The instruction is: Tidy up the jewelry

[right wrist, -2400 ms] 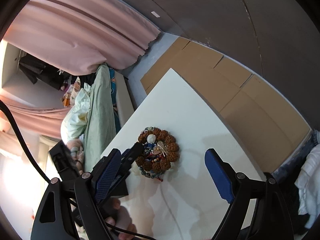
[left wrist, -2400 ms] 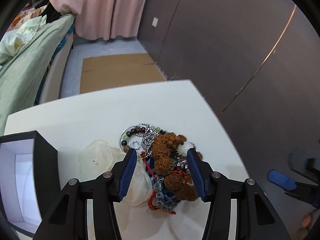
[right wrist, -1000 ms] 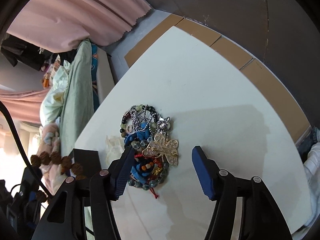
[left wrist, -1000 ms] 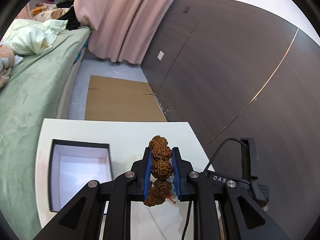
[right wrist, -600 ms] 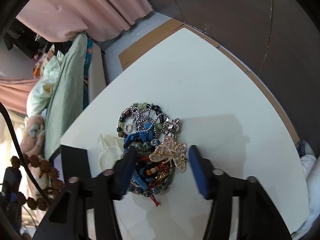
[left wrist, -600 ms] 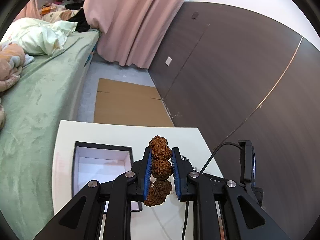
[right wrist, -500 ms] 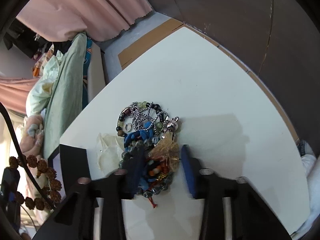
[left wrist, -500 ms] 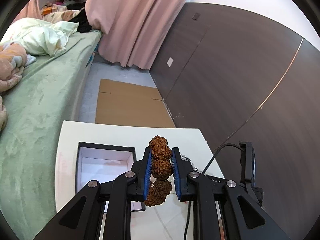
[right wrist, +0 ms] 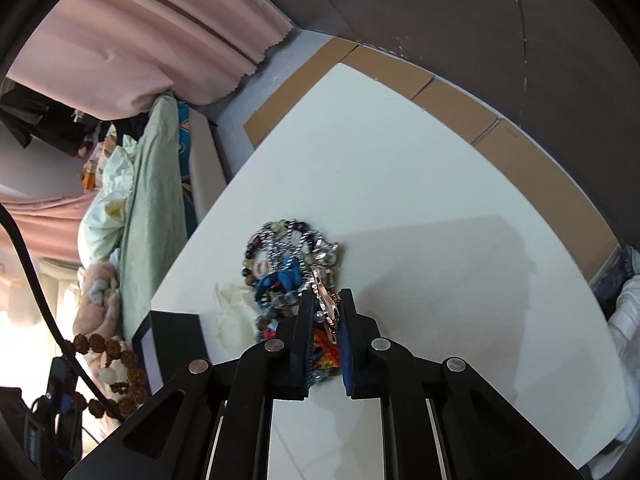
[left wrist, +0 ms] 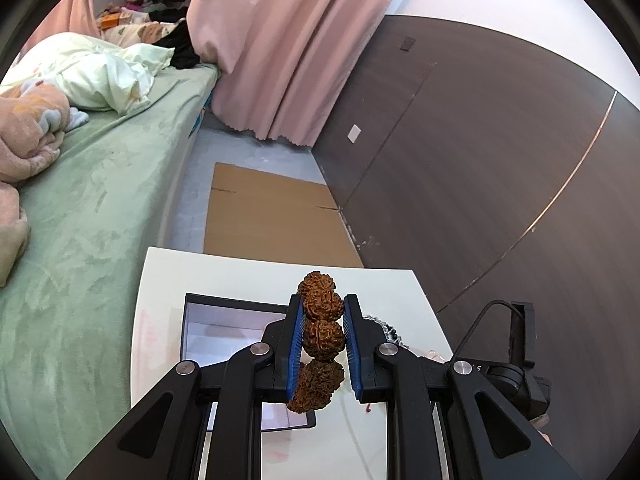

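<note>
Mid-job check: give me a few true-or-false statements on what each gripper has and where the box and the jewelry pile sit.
1. The left gripper is shut on the brown bead bracelet. True.
2. The bracelet already lies inside the black box. False: it hangs in the jaws above the table, partly over the box's near corner.
3. The right gripper is wide open above a bare spot. False: its jaws have closed on the gold butterfly brooch at the jewelry pile.
4. The box is open, with a pale interior. True.
5. The pile sits inside the box. False: it lies on the table, beside a cream pouch.
</note>
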`<state>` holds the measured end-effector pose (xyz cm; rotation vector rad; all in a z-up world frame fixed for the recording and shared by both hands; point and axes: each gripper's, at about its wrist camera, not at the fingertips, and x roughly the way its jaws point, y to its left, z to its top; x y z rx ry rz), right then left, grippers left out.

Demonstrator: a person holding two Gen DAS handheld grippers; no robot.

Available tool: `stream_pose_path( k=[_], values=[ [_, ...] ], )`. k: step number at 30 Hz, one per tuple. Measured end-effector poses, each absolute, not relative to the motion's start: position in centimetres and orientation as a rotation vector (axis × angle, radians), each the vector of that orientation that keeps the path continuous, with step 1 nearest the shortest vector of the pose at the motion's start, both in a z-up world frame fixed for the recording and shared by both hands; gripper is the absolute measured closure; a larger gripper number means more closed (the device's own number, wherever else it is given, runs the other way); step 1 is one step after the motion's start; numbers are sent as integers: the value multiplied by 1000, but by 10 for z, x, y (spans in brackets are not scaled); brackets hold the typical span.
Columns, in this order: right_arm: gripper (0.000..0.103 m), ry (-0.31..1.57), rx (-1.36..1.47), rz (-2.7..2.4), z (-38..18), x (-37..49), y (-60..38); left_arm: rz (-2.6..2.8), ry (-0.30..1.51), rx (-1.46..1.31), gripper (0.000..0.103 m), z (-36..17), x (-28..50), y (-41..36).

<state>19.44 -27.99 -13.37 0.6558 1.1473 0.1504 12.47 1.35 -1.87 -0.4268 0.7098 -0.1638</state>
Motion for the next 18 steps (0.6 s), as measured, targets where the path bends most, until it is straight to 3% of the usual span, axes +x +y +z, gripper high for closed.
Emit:
stream_pose_path(
  k=[18],
  values=[
    [90, 1023, 672, 367, -100, 182, -247, -98, 725, -446, 80, -29, 131, 34]
  ],
)
